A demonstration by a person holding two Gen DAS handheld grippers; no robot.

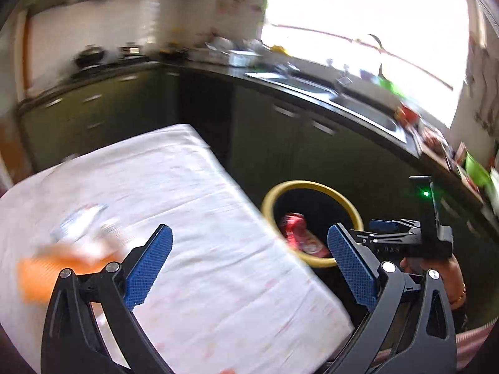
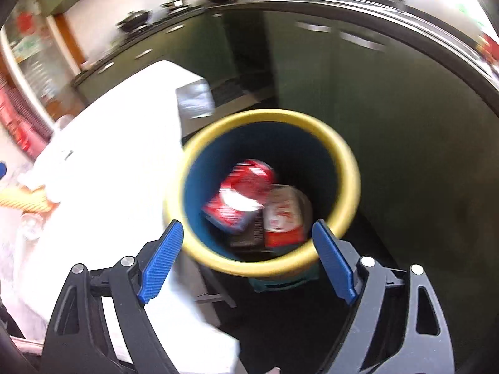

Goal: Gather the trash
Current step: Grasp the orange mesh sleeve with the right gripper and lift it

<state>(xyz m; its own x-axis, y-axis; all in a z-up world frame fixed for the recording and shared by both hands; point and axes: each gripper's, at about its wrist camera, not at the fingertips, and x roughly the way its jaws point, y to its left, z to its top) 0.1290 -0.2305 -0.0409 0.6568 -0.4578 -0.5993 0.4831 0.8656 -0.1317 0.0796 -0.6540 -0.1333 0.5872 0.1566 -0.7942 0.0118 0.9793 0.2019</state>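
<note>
A blue bin with a yellow rim point(image 2: 352, 168) stands on the floor beside the table; red and white packets point(image 2: 243, 199) lie inside it. My right gripper point(image 2: 246, 240) hangs open above the bin's near rim, nothing between its blue pads. In the left wrist view my left gripper point(image 1: 249, 246) is wide open and empty over the white tablecloth point(image 1: 193, 205), with the bin's rim point(image 1: 271, 199) just past the table edge. An orange item point(image 1: 46, 274) and blurred white wrappers point(image 1: 84, 227) lie on the cloth at the left. The right gripper point(image 1: 389, 230) shows beside the bin.
Dark green cabinets point(image 1: 296, 131) and a black counter with a steel sink point(image 1: 312, 84) run behind the bin under a bright window. A stove with a pot point(image 1: 90, 56) sits at the back left. The table's corner point(image 2: 187, 84) reaches close to the bin.
</note>
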